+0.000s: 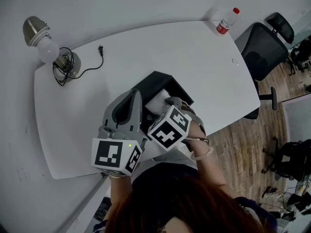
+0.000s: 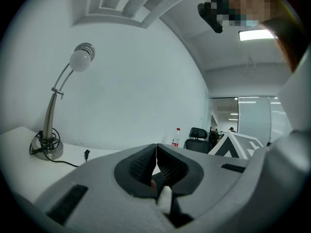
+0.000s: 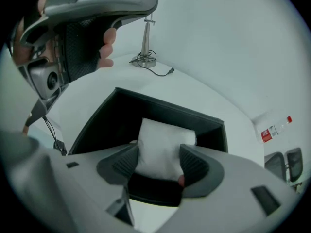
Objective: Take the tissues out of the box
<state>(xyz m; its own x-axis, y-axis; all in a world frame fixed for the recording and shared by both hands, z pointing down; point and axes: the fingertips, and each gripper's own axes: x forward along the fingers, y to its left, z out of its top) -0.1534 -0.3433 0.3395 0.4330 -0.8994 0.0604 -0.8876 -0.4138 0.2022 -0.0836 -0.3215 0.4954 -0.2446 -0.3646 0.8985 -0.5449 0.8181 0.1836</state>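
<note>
A black open-topped box (image 1: 156,78) sits on the white table (image 1: 194,57) close to the person. A white tissue pack (image 3: 163,140) stands upright inside the box (image 3: 121,110); in the head view the pack (image 1: 156,102) shows just past the right gripper. My right gripper (image 3: 159,155) reaches into the box, and its jaws press the pack's two sides. My left gripper (image 1: 137,95) hovers over the box's left edge. In its own view the left gripper (image 2: 155,153) is shut, pads touching, with nothing between them.
A desk lamp (image 1: 48,47) with a coiled cord stands at the table's far left corner. A plastic bottle with a red cap (image 1: 227,21) is at the far right corner. A black office chair (image 1: 262,47) stands beyond the right edge, over wooden floor.
</note>
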